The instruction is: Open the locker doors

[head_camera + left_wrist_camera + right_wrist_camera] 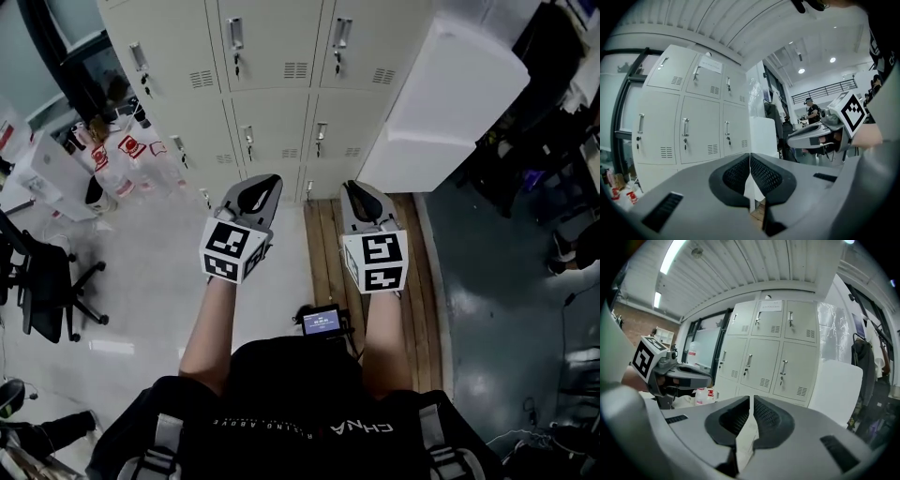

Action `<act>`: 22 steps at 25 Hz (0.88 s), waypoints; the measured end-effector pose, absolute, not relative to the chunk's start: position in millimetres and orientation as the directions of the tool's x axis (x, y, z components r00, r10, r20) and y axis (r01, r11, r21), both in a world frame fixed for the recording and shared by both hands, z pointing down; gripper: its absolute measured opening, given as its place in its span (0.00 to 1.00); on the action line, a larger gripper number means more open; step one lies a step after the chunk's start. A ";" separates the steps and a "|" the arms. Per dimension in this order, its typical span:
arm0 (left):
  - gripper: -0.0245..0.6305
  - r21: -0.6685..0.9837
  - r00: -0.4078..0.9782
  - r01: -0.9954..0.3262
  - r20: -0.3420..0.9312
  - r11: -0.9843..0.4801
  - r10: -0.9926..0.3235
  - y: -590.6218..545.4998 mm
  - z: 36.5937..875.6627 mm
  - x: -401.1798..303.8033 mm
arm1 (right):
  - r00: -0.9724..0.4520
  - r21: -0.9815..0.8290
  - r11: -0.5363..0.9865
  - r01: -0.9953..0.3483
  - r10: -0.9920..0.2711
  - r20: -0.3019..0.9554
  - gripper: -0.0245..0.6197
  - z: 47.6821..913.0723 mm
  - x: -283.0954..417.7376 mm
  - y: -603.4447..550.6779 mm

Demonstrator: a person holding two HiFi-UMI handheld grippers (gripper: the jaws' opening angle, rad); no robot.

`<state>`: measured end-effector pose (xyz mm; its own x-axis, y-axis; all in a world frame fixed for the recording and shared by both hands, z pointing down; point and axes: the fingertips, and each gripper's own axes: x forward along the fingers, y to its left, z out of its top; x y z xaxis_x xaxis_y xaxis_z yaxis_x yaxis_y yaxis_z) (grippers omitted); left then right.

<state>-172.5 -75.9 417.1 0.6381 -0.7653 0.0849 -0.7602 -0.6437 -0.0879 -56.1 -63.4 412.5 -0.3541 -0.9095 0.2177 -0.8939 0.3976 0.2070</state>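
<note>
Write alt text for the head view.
A person holds the left gripper and right gripper side by side, both shut and empty, aimed at a bank of pale lockers with every visible door closed. A black office chair stands at left.

Your black shirt [300, 412] reads "CHNA" across the chest. The paper notice [772, 305] on the top locker door [765, 323] and the small screen [322, 321] are too small to read.

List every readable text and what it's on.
"CHNA", as it shows, on the black shirt; the smaller line beside it is blurred.
Paper sheet on a top locker door: too small to read.
Small screen at the person's waist: too small to read.
Red-and-white labels at far left: blurred.
</note>
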 end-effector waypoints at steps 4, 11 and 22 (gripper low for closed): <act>0.07 -0.135 0.639 -0.752 0.096 -0.646 -0.763 -113.3 408.7 -132.2 | -0.335 0.162 0.362 -0.918 -0.926 0.172 0.12 400.2 -15.8 -104.5; 0.07 -0.135 0.605 -0.771 0.149 -0.622 -0.782 -150.9 417.8 -110.0 | -0.356 0.088 0.374 -0.923 -0.919 0.170 0.12 408.4 7.1 -150.0; 0.07 -0.095 0.613 -0.767 0.189 -0.635 -0.768 -220.7 440.5 -103.7 | -0.332 0.065 0.351 -0.934 -0.922 0.199 0.11 429.4 10.4 -208.2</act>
<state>-103.7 -220.7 440.5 0.6125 -0.7676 0.1887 -0.7665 -0.6351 -0.0953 10.4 -208.2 429.4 -0.3322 -0.9220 0.1990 -0.9342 0.3507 0.0652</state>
